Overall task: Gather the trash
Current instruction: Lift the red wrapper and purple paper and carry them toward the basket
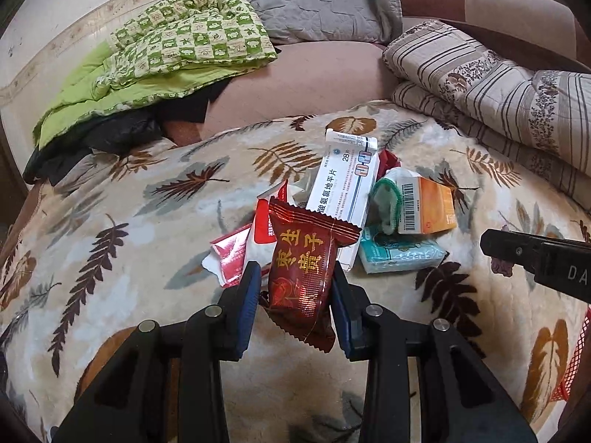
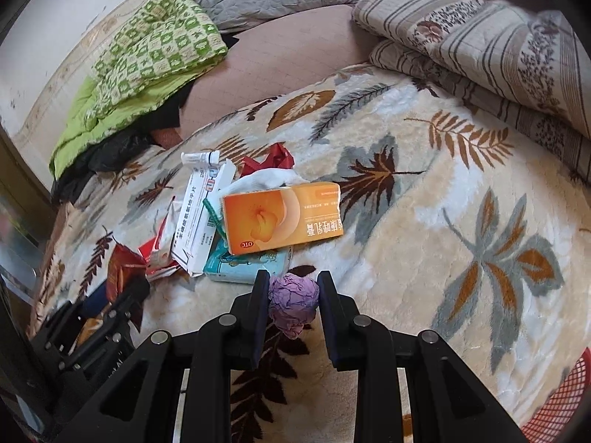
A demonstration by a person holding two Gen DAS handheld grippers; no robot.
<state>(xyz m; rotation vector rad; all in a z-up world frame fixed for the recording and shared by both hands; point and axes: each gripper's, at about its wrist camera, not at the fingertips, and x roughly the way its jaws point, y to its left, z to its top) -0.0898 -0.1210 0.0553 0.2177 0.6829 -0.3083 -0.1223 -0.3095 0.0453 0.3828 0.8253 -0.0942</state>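
The left tool (image 1: 295, 284) is closed on a dark red foil snack packet with gold Chinese lettering (image 1: 301, 277); its blue-padded fingers (image 1: 248, 295) press the packet from both sides, and the packet's crimped lower end hangs down between them. The right tool (image 2: 291, 295) grips a crumpled ball of purple paper (image 2: 293, 299), with both black fingers (image 2: 260, 295) touching the ball's sides.

Both tools are above a bed covered by a cream plush blanket printed with brown, grey and orange leaves (image 2: 424, 221). The rest of the trash lies in a loose pile on this blanket, just beyond the tools. A white medicine box with a blue stripe and Chinese print (image 1: 345, 192) lies partly over a red-and-white wrapper (image 1: 236, 251). An orange carton with a barcode on its end (image 2: 282, 217) rests on a teal and white tissue pack (image 2: 243, 267), and a white cloth with a green edge (image 1: 386, 203) lies between the orange carton and the white box. A crumpled red scrap (image 2: 271, 158) sits at the far side of the pile.

Farther back on the bed are a green checked quilt (image 1: 188, 40), a grey quilted pillow (image 1: 314, 0) and a folded striped quilt with a floral pattern (image 1: 491, 88). The rim of a red mesh basket (image 2: 561, 402) shows at the lower right of the right wrist view.
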